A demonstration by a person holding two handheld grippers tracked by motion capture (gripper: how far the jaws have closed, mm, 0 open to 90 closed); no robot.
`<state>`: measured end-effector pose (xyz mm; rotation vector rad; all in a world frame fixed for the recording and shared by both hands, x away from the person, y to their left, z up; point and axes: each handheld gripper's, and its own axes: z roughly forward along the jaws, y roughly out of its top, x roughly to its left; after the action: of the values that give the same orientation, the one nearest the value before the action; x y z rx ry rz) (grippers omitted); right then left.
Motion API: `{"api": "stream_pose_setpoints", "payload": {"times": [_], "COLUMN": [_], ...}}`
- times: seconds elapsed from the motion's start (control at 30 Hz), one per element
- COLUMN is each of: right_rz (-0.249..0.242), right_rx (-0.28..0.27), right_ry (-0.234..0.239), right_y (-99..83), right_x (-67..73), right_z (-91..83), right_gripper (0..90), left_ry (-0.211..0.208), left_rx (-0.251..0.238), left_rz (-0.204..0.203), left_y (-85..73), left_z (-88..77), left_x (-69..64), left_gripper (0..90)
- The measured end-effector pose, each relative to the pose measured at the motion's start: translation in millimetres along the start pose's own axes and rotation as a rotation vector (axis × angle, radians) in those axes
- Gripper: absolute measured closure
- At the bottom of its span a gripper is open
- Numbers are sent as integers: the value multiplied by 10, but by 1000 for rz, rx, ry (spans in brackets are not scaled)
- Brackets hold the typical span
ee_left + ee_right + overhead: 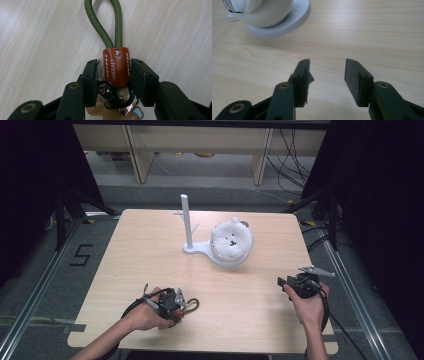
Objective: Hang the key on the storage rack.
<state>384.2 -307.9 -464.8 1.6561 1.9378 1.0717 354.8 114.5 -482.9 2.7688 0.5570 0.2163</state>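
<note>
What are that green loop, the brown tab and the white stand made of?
The green loop looks like braided cord: a woven pattern runs along it. The brown tab looks like glossy leather, with white stitching and stamped letters. The white stand looks like matte plastic, with fine ridges round its base rim; I can't tell for certain.

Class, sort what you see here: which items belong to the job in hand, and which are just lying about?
In use: green cord keychain with brown leather tab; left gripper closed on it.
Lying about: white peg stand; white fluffy plush; open right gripper.
</note>
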Motion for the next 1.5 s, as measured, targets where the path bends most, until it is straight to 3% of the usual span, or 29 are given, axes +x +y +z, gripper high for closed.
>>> {"api": "stream_pose_setpoints", "payload": {"times": [0.2, 0.23, 0.27, 0.37, 0.47, 0.6, 0.73, 0.77, 0.8, 1.07, 1.17, 1.2, 1.23, 1.33, 1.5], "right_rz": [0, 0, 1, 1, 1, 0, -1, -2, 42, 34, 30, 27, -7, -8, -8], "right_rx": [1, 3, -1, -2, -1, -1, -5, -5, 9, 0, -9, -7, -18, -21, -16], "right_ry": [7, 6, 9, 6, 2, 5, -1, -2, -2, 3, 11, 9, 12, 9, 5], "right_y": [-3, -3, -4, -3, -2, -2, -1, 0, -3, 1, -1, 1, 4, 3, 4], "right_x": [-1, -1, -2, 0, -8, -2, -3, -1, 36, 50, 46, 43, 10, 10, 16], "right_z": [5, 4, 10, 5, 3, -2, -3, -4, -18, -16, -9, -13, -4, -5, -7], "right_gripper": [562, 562, 562, 562, 562, 562, 562, 562, 562, 562, 562, 562, 562, 562, 562], "left_ry": [-44, -50, -54, -47, -38, -42, -27, -18, -18, 74, 92, 101, 114, 144, 185], "left_rx": [33, 31, 33, 38, 30, -9, -100, -149, -185, -435, -496, -497, -519, -582, -635], "left_rz": [-30, -60, -64, -75, -74, -107, -149, -189, -215, -389, -431, -429, -453, -497, -539], "left_y": [30, 32, 36, 42, 33, -8, -60, -72, -85, -190, -207, -218, -216, -213, -211], "left_z": [-2, 4, 5, 3, -2, -30, -132, -155, -194, -465, -535, -565, -578, -614, -662], "left_x": [35, 41, 49, 39, 24, 26, 74, 82, 104, 348, 416, 444, 454, 509, 604], "left_gripper": [652, 656, 658, 665, 671, 676, 678, 679, 679, 679, 679, 679, 679, 678, 678]}}
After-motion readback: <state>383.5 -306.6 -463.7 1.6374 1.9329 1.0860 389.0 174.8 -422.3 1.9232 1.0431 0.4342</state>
